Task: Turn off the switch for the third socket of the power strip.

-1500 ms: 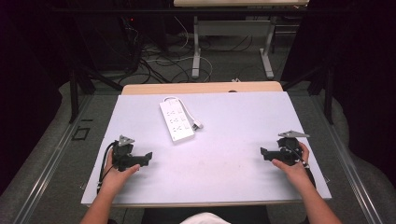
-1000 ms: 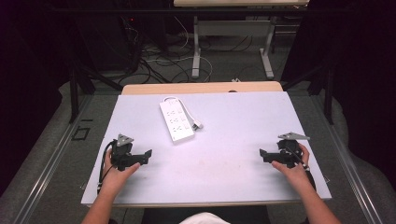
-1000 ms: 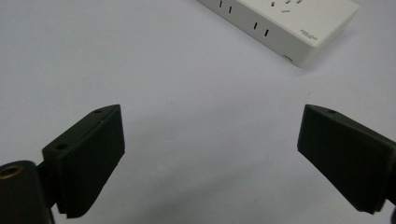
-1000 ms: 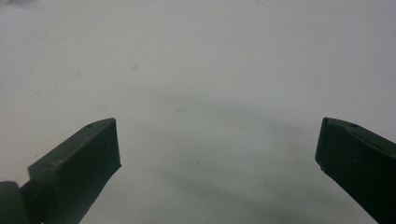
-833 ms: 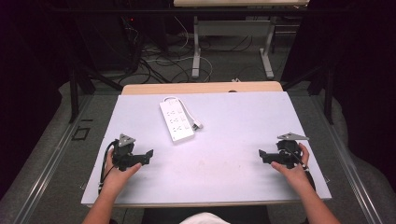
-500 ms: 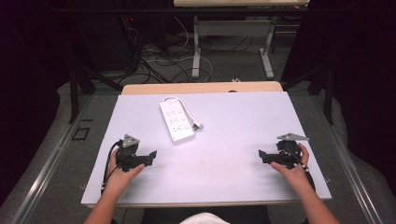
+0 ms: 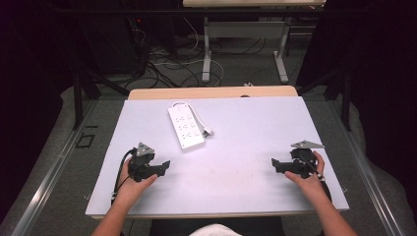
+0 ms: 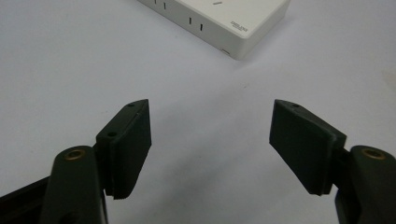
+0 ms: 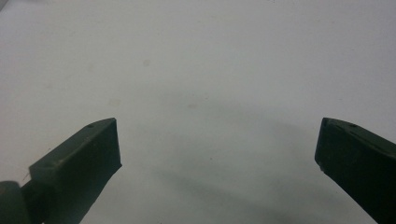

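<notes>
A white power strip [image 7: 186,126] lies flat on the white table [image 7: 246,123], left of centre toward the far side, with its white cord and plug [image 7: 208,131] tucked along its right edge. My left gripper [image 7: 164,165] hovers low over the table's front left, open and empty, its jaws pointing right toward the strip. In the left gripper view the strip's near corner [image 8: 224,21] lies just beyond the spread fingertips [image 8: 130,135]. My right gripper [image 7: 275,164] rests at the front right, open wide over bare table, jaws pointing left. Its own view has both pads [image 9: 88,158] far apart.
A wooden table edge [image 7: 211,92] runs along the far side. Beyond it stand grey desk legs [image 7: 207,54] and tangled cables [image 7: 167,64] on the floor. Dark curtains flank both sides. A metal floor rail [image 7: 54,172] runs along the left.
My left gripper has moved right and slightly forward, turning toward the power strip. The right gripper has barely shifted.
</notes>
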{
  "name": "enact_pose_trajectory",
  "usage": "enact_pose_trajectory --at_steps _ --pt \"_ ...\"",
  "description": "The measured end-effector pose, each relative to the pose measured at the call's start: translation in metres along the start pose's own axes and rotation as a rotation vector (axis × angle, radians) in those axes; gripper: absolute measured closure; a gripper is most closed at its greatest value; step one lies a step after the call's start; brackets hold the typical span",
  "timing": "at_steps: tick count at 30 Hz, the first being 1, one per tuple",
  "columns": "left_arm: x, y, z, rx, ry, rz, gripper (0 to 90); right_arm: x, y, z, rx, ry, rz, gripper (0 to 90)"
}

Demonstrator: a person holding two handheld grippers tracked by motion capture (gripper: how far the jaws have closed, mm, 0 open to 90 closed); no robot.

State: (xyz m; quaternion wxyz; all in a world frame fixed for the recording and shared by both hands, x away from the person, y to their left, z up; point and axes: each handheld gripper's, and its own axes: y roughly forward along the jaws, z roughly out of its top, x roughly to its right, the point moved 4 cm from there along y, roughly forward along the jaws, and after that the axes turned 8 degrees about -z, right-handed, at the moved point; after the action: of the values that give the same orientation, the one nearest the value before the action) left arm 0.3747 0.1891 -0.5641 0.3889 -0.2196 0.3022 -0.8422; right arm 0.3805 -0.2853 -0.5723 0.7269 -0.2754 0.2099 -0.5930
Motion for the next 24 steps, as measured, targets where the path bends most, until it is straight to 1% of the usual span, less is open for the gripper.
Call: enact_pose_trajectory --at_steps 1,2,5,7,8,9,11,12,13,14,16,17,18,19,20,21,22,24 --pt "0.001 0.001 0.0 -0.006 0.006 -0.002 32.2 0.0 0.0 0.0 0.0 0.0 0.0 0.0" --pt "0.002 0.001 0.0 -0.01 0.003 -0.001 32.2 0.0 0.0 0.0 0.0 0.0 0.0 0.0" --pt "0.006 0.003 0.0 -0.019 0.018 -0.01 35.2 -0.001 0.0 0.0 -0.003 0.002 0.001 0.0" --pt "0.008 0.004 0.001 -0.021 0.04 -0.011 36.0 0.0 0.0 0.0 0.001 -0.003 0.001 0.0" --pt "0.01 0.004 0.002 -0.022 0.037 -0.015 36.7 -0.001 0.0 0.0 0.002 -0.003 0.0 0.0" --pt "0.012 0.005 0.002 -0.024 0.047 -0.023 37.1 -0.001 0.0 0.0 0.002 -0.002 0.001 0.0" --pt "0.014 0.006 0.003 -0.023 0.045 -0.026 37.3 -0.001 0.0 0.0 0.002 -0.002 0.002 0.0" --pt "0.015 0.005 0.003 -0.041 0.052 -0.031 37.4 -0.001 0.0 0.0 0.002 -0.002 0.002 0.0" --pt "0.016 0.007 0.004 -0.023 0.047 -0.028 37.3 -0.001 0.0 0.0 0.003 -0.002 0.003 0.0" --pt "0.017 0.006 0.004 -0.04 0.053 -0.033 37.3 -0.001 0.0 -0.001 0.001 0.0 0.005 0.0" --pt "0.019 0.007 0.007 -0.025 0.042 -0.042 38.0 -0.002 0.001 -0.001 -0.001 0.001 0.005 0.0" --pt "0.021 0.006 0.008 -0.039 0.041 -0.056 38.0 -0.002 0.001 -0.001 -0.002 0.001 0.006 0.0" --pt "0.022 0.008 0.01 -0.018 0.042 -0.046 38.0 -0.002 0.001 -0.001 -0.002 0.001 0.006 0.0" --pt "0.023 0.008 0.011 -0.032 0.043 -0.06 38.1 -0.002 0.001 -0.001 -0.003 0.002 0.008 0.0" --pt "0.024 0.009 0.014 -0.032 0.048 -0.055 38.1 -0.002 0.001 -0.001 -0.001 0.0 0.009 0.0" --pt "0.026 0.009 0.015 -0.042 0.04 -0.061 38.2 -0.002 0.001 -0.001 -0.001 -0.003 0.008 0.0" --pt "0.026 0.009 0.015 -0.042 0.04 -0.061 38.4 -0.002 0.001 -0.001 0.0 -0.003 0.008 0.0" --pt "0.027 0.011 0.017 -0.054 0.049 -0.059 38.9 -0.003 0.0 -0.001 0.001 -0.001 0.008 0.0"
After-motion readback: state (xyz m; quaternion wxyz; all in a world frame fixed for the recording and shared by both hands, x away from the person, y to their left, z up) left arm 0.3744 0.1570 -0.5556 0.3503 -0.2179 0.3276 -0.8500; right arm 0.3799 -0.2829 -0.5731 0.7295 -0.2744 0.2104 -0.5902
